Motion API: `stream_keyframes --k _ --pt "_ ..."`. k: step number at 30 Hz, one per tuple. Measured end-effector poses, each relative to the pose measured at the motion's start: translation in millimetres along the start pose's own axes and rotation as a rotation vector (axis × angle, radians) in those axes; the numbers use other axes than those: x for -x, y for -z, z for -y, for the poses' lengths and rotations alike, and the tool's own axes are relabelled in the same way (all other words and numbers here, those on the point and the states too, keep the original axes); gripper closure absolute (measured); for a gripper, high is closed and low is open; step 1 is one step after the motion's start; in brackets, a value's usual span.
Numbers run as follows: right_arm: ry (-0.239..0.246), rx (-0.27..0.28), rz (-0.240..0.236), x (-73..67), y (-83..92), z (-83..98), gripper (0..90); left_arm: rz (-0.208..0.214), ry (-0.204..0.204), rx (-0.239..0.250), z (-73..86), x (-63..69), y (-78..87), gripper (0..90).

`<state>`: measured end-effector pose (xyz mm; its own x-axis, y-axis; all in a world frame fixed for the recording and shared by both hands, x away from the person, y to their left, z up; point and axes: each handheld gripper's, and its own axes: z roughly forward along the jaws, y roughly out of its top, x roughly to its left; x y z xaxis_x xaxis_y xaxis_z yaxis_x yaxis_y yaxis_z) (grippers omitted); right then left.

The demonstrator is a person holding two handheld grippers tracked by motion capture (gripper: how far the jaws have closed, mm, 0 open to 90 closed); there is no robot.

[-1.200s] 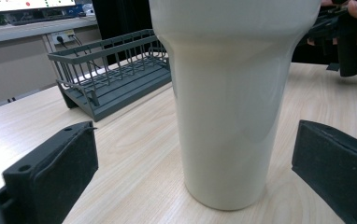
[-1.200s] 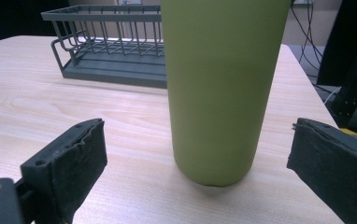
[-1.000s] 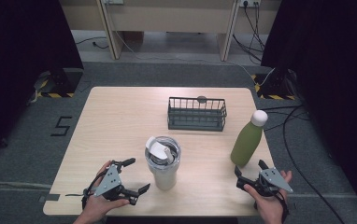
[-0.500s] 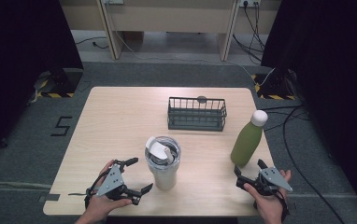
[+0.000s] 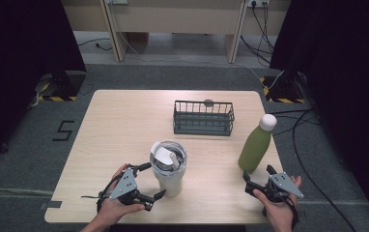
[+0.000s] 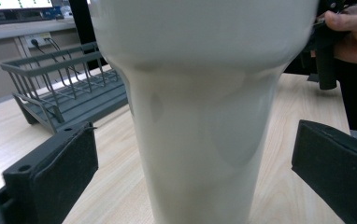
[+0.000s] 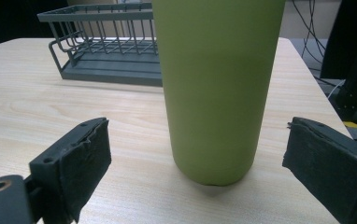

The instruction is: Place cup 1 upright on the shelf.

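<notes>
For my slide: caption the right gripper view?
Open right gripper faces an upright green bottle on the wooden table.

Three things are standing on the tabletop point(image 5: 124, 121): one cream tumbler point(image 5: 168, 169) wearing one lid, one green bottle point(image 5: 256, 147) wearing one white cap, and one dark wire basket point(image 5: 203, 118). Two hand-held grippers are sitting at the near edge, one left gripper point(image 5: 149, 181) and one right gripper point(image 5: 257, 175), each showing two black jaws.

wire basket point(image 5: 203, 117): dark grey, far side of table | table point(image 5: 124, 125): light wood | floor: grey carpet
</notes>
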<state>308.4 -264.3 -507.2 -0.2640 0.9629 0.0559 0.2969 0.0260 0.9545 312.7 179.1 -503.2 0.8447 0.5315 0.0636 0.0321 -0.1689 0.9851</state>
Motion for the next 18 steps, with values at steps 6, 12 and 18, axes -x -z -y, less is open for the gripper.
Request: stream_keyframes --k 6,12,18 --pt "-0.001 -0.002 -0.002 -1.0 -0.5 -0.2 7.7 0.012 -0.012 0.005 -3.2 -0.1 -11.7 0.0" --pt "-0.001 -0.005 -0.007 -1.7 -0.4 0.0 8.3 0.018 -0.009 0.009 -3.7 2.6 -23.3 0.0" --pt "0.007 -0.010 -0.009 -2.7 -1.0 0.5 8.6 0.001 -0.009 0.012 -3.2 3.0 -31.7 0.0"
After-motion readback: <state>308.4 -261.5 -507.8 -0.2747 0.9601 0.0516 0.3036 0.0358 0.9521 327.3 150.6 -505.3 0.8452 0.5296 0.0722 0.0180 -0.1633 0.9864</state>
